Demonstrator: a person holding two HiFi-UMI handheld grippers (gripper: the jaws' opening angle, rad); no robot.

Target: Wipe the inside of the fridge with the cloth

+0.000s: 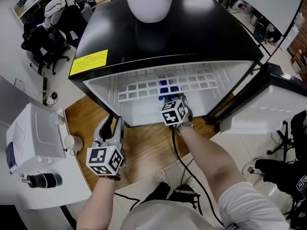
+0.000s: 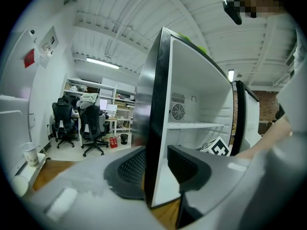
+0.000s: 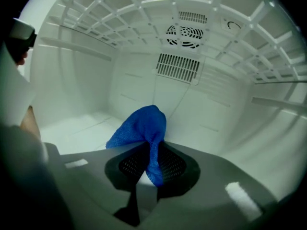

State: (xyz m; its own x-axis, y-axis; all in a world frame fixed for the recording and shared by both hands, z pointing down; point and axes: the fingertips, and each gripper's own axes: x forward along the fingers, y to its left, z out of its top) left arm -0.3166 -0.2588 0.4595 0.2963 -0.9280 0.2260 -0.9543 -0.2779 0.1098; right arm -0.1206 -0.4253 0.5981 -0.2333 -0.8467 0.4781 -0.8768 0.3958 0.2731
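A black mini fridge (image 1: 201,37) stands open, with a white inside (image 3: 96,90) and a white grid shelf (image 1: 144,86). My right gripper (image 1: 170,99) reaches into the lower compartment and is shut on a blue cloth (image 3: 143,126). The cloth bunches up ahead of the jaws, above the fridge floor (image 3: 72,128); part of it shows under the shelf (image 1: 166,87). My left gripper (image 1: 111,124) is at the bottom of the fridge's left front edge (image 2: 154,128). That edge runs between its jaws (image 2: 156,169), with a pad against each side.
The fridge door (image 1: 280,97) hangs open to the right. A white plant pot (image 1: 148,4) sits on the fridge top. A white machine (image 1: 33,138) and a paper cup (image 1: 70,142) stand at the left. Office chairs (image 2: 91,123) stand beyond, and a cable (image 1: 180,159) trails over the wooden floor (image 1: 144,147).
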